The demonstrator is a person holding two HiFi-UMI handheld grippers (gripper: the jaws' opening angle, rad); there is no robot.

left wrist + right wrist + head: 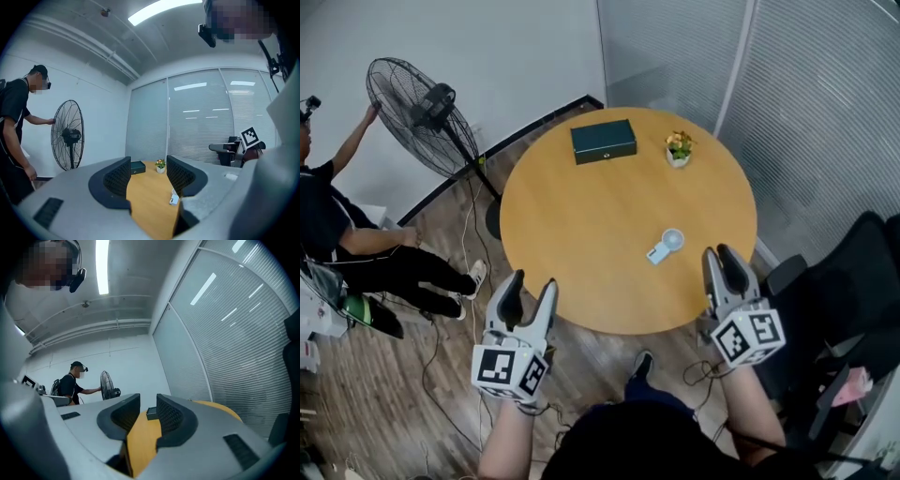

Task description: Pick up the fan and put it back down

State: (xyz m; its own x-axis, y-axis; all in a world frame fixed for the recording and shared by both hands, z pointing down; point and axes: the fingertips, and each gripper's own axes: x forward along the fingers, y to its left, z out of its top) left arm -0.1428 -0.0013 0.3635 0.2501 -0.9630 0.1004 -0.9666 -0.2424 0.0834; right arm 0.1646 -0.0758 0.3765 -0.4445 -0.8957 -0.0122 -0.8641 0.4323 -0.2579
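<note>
Head view: the small fan (666, 246) lies flat on the round surface (572, 225), near the front edge. The right claw (724, 267) hovers just beside it and the left claw (528, 292) is well apart; neither touches it. A floor fan (422, 112) stands apart by the wall.

Left gripper view: left claw (149, 171) released, nothing between its jaws; the fan (174, 199) lies ahead.

Right gripper view: right claw (147, 411) released, empty.

Assessment: pickup not yet begun; grasp, lift and set-down all remain.
</note>
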